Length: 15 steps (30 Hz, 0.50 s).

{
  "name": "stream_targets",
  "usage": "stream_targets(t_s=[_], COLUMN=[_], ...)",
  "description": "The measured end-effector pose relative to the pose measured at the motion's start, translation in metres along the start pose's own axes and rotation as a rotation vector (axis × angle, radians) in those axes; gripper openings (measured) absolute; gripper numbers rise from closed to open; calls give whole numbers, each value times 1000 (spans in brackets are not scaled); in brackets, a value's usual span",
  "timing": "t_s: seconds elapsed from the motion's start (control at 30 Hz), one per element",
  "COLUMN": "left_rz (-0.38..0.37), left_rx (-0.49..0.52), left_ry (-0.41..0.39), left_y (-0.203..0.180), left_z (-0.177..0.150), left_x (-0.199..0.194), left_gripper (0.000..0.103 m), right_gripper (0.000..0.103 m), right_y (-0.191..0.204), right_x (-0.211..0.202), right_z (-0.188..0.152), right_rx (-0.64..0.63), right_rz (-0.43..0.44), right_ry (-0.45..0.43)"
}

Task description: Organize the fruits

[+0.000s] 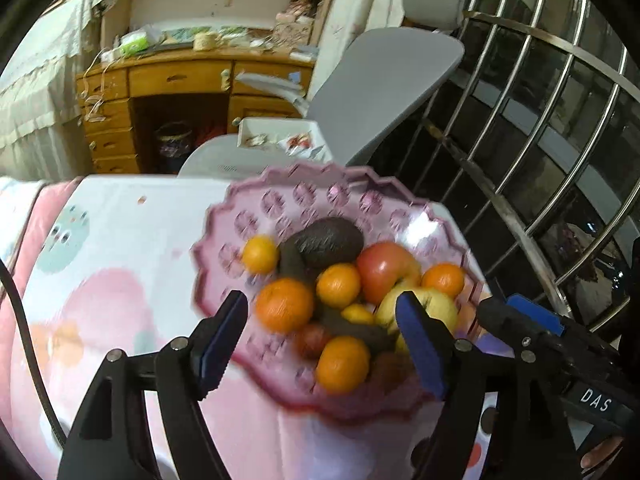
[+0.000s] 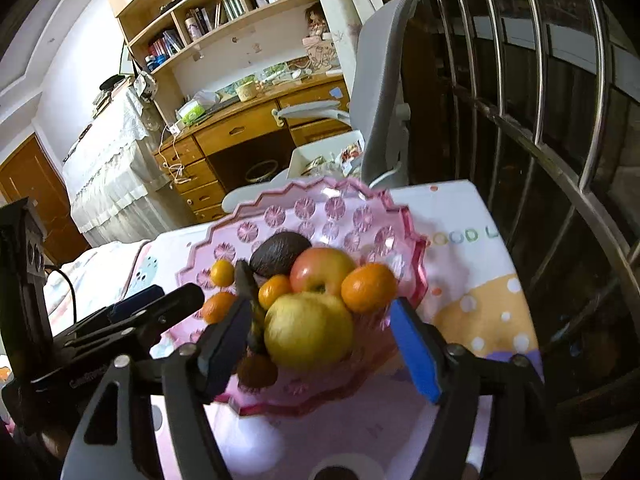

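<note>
Both grippers hung spread over the fruit bowl (image 2: 304, 216).
Left gripper (image 1: 320, 344) and right gripper (image 2: 316, 344) held nothing.

A table covered with a white cloth printed with pastel pink, mint and orange patches and dots (image 2: 472, 280) carries everything. Directly on the cloth sits one pink translucent plastic bowl with a zigzag rim and moulded flower discs (image 2: 320, 208), heaped with fruit. Right of the bowl, the cloth shows coloured lettering and an orange dotted patch; left of it, a mint patch.
</note>
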State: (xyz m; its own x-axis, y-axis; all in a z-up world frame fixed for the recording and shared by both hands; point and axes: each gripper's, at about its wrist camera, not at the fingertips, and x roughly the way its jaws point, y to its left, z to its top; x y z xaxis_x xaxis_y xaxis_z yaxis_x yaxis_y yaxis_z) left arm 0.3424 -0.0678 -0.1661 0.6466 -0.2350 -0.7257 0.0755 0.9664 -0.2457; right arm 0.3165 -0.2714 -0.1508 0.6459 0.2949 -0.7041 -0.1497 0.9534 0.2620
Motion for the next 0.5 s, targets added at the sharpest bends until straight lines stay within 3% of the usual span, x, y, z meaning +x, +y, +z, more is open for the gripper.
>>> stream_targets(t_s=[0.23,0.5], left_rz=[68,69], left_rx=[-92,-182], left_ry=[105,261], left_y=[25,61], left_z=[-43,-105], left_x=[-22,-60], left_gripper=[78,78], right_gripper=[84,92], right_y=[11,34], right_x=[-6,-25], right_z=[-32,-87], right_rx=[16,18], right_rz=[-6,-132], right_ry=[111,266])
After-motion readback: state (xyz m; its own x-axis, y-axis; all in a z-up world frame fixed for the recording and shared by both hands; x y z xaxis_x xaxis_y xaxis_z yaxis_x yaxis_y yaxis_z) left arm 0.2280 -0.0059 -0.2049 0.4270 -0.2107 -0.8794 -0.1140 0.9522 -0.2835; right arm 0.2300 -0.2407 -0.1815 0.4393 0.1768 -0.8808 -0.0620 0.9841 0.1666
